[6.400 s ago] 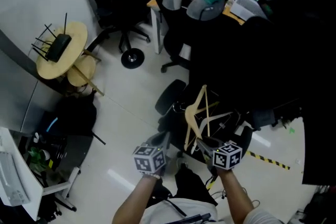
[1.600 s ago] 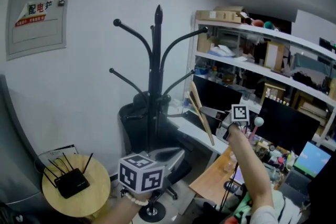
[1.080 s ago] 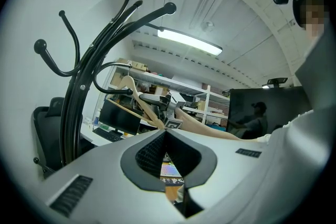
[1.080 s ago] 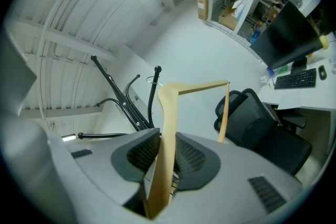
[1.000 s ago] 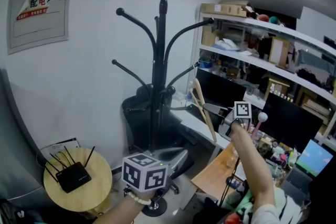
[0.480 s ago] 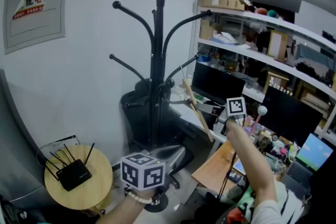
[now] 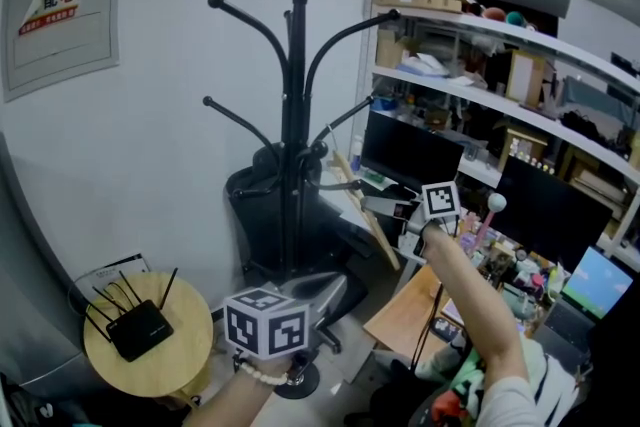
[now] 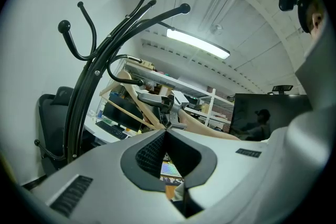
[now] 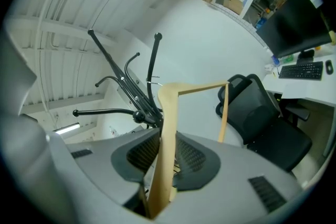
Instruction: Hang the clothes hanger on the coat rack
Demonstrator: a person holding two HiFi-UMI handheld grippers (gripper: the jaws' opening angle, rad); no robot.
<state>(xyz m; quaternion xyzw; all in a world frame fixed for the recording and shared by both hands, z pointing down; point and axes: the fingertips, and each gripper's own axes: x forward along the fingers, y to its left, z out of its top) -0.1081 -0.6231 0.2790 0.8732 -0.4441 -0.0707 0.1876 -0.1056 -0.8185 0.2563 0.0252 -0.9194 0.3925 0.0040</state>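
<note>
A black coat rack [image 7: 296, 105] with curved arms stands against the white wall. My right gripper [image 7: 378, 207] is shut on a wooden clothes hanger [image 7: 358, 210], which it holds out just right of the rack's lower arm [image 7: 345, 122]. Seen from the right gripper view, the hanger [image 9: 167, 128] runs up between the jaws of the right gripper [image 9: 161, 168], with the rack [image 9: 128, 89] close behind. Whether the hanger touches the rack I cannot tell. My left gripper [image 7: 335, 290] hangs low in front, shut and empty. Its view takes in the left gripper [image 8: 165, 132], the rack [image 8: 97, 63] and the hanger [image 8: 131, 99].
A black office chair [image 7: 255, 205] sits behind the rack's base. A round wooden stool [image 7: 165, 365] with a router stands at lower left. Shelves [image 7: 480, 65], monitors [image 7: 405, 153] and a cluttered desk [image 7: 405, 325] fill the right side. An electrical box [image 7: 60, 0] hangs on the wall.
My right gripper has carried the hanger left and a little down, closer to the rack's lower arm. The left gripper has stayed where it was.
</note>
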